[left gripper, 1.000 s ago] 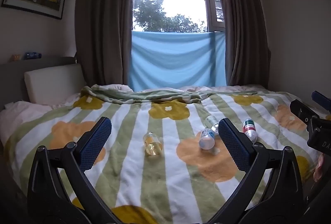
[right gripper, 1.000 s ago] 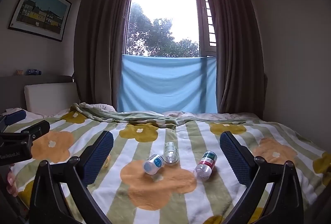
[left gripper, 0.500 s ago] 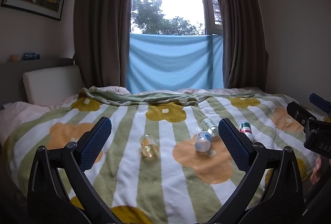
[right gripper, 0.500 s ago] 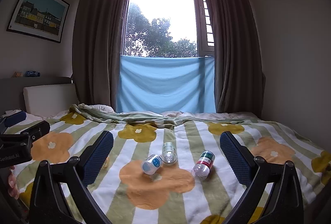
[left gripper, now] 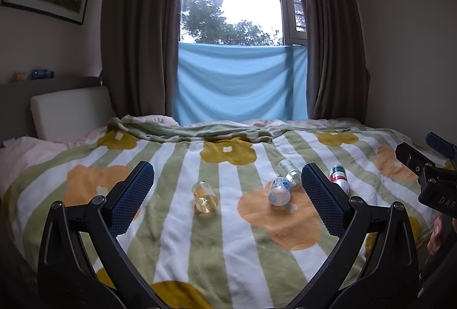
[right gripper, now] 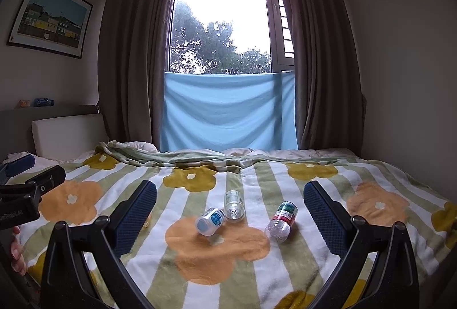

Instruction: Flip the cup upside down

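A small clear cup (left gripper: 204, 197) with a yellowish tint lies on its side on the striped flower blanket (left gripper: 177, 223). In the right wrist view it is almost fully hidden behind my right gripper's left finger. My left gripper (left gripper: 227, 200) is open and empty, held above the bed's near edge with the cup between its fingertips in view but farther away. My right gripper (right gripper: 230, 219) is open and empty, to the right of the left one, facing the bottles.
Three small plastic bottles lie on the blanket right of the cup: a blue-labelled one (right gripper: 210, 221), a clear one (right gripper: 234, 205) and a red-and-green-labelled one (right gripper: 281, 220). A headboard cushion (left gripper: 70, 109) stands at the left; curtains and a window behind.
Both grippers have shifted slightly; the bed and objects sit a little lower and closer in the views. Nothing on the bed has moved and both grippers stay open.
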{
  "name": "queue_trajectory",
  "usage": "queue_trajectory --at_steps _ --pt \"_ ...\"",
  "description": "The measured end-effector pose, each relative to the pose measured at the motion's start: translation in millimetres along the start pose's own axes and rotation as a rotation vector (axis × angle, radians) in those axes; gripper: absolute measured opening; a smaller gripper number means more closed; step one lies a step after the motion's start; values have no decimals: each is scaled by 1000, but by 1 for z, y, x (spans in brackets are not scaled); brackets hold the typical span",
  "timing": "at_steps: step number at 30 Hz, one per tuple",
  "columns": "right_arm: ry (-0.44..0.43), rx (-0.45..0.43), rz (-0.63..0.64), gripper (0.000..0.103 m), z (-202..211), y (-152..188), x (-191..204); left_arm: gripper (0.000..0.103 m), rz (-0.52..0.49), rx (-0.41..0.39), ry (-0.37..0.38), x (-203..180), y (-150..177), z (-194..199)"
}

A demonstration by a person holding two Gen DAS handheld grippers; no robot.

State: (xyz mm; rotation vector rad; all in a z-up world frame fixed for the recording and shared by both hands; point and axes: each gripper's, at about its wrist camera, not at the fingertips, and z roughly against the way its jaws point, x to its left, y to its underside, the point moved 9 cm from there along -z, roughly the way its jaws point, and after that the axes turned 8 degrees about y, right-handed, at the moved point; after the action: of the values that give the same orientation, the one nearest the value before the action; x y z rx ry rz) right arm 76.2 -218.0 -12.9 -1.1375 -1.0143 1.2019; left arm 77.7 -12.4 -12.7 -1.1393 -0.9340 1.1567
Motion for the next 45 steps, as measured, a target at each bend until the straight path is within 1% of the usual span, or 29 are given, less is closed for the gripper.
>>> queue_trajectory --at_steps 16,33,41,45 --pt "8 -5 -8 103 -2 4 -5 103 6 4 -3 6 8 1" --pt "44 17 -21 103 -5 9 -10 103 23 8 15 5 12 -1" --pt "43 18 -20 103 -6 10 -11 103 24 10 17 5 13 -2" --pt "42 16 -20 103 -5 11 -11 103 42 18 30 8 18 -5"
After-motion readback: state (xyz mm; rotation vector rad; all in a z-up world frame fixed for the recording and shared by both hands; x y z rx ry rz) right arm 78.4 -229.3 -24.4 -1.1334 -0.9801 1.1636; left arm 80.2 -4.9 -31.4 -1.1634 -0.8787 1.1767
